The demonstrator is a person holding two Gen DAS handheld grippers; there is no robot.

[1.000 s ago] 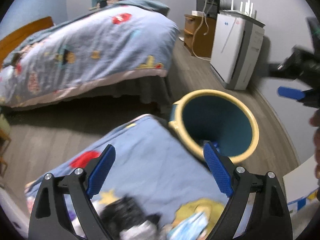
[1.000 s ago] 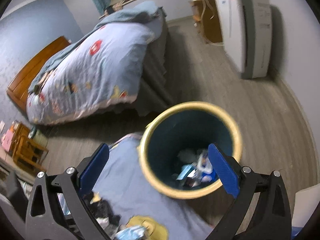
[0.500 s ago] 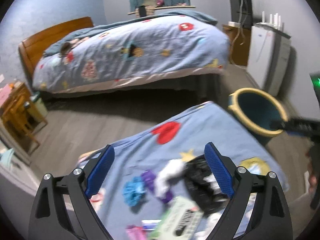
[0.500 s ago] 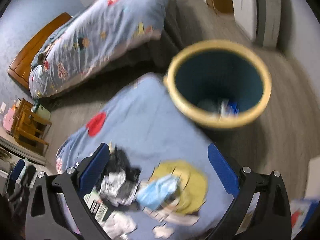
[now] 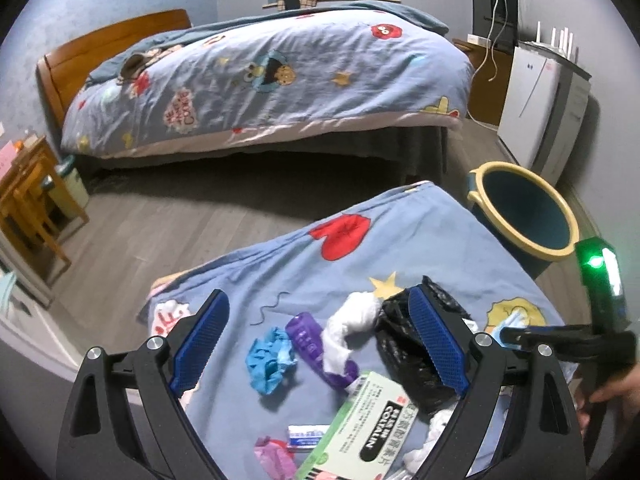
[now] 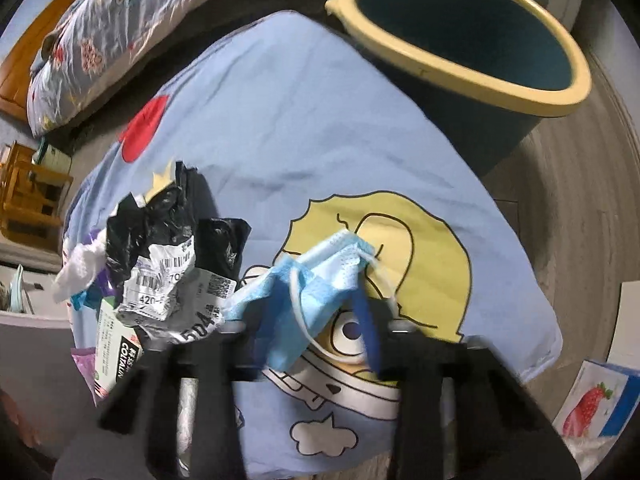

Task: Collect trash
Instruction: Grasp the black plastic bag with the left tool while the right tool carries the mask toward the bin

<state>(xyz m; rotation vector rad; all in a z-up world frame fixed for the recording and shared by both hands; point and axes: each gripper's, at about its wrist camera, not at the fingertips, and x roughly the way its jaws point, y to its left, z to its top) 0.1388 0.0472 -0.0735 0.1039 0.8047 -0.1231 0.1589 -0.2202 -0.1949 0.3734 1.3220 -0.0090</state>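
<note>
Low in the right wrist frame, the right gripper (image 6: pixel 310 332) closes in on a blue mask (image 6: pixel 320 276).
Largest first: the cloth (image 6: pixel 320 128) fills the middle of both views, and the bin (image 6: pixel 472 32) stands at upper right, just beside the cloth's far edge. Trash lies heaped at lower left: a black bag (image 5: pixel 416 344), a green box (image 5: pixel 360 432), a purple wrapper (image 5: pixel 316 344) and a blue wad (image 5: pixel 268 360). The left gripper (image 5: pixel 316 344) hangs spread wide over that heap, gripping nothing. Blur hides the right one's fingers, so I cannot tell whether it has the mask pinched. To do this well, I judge it should bite the mask's bunched body, not the thin ear loop (image 6: pixel 298 308), and lift straight up so the cloth stays flat.
</note>
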